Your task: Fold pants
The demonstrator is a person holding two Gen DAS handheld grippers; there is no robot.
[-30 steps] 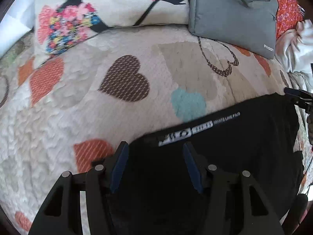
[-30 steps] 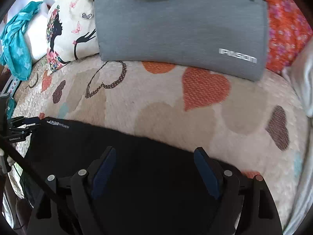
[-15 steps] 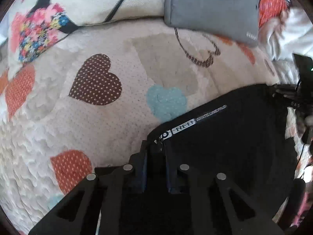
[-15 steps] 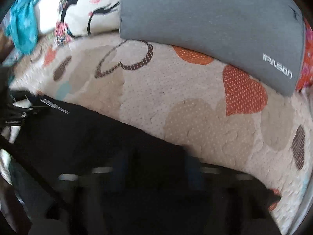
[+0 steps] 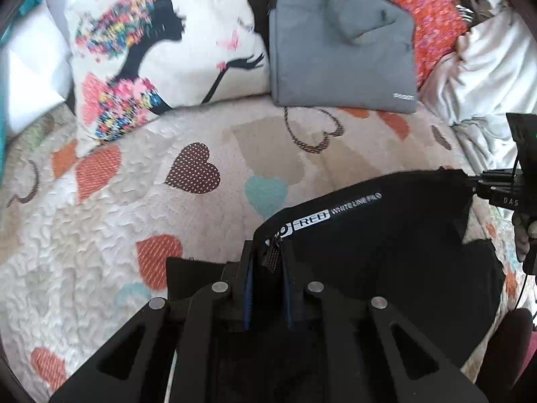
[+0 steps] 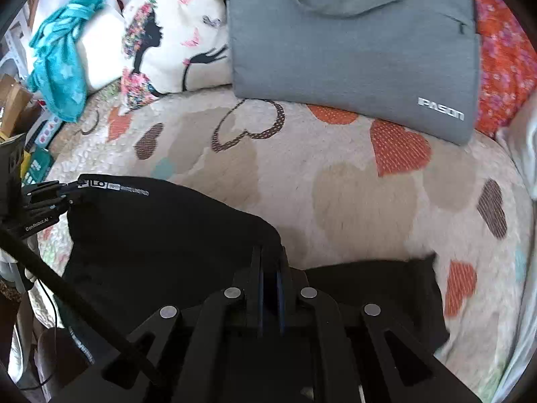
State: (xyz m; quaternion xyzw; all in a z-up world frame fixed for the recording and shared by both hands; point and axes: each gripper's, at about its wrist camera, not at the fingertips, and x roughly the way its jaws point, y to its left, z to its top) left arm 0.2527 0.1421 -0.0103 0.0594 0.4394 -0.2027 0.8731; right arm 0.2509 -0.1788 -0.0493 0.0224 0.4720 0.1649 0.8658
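The pants are black, with a white printed label strip along one edge near a corner, and they lie spread on the heart-patterned quilt. That labelled corner is bunched and lifted slightly off the bedding, a zipper pull hanging from it. In the right wrist view the pants show a second raised fold at the opposite end, with a flat flap lying to the right
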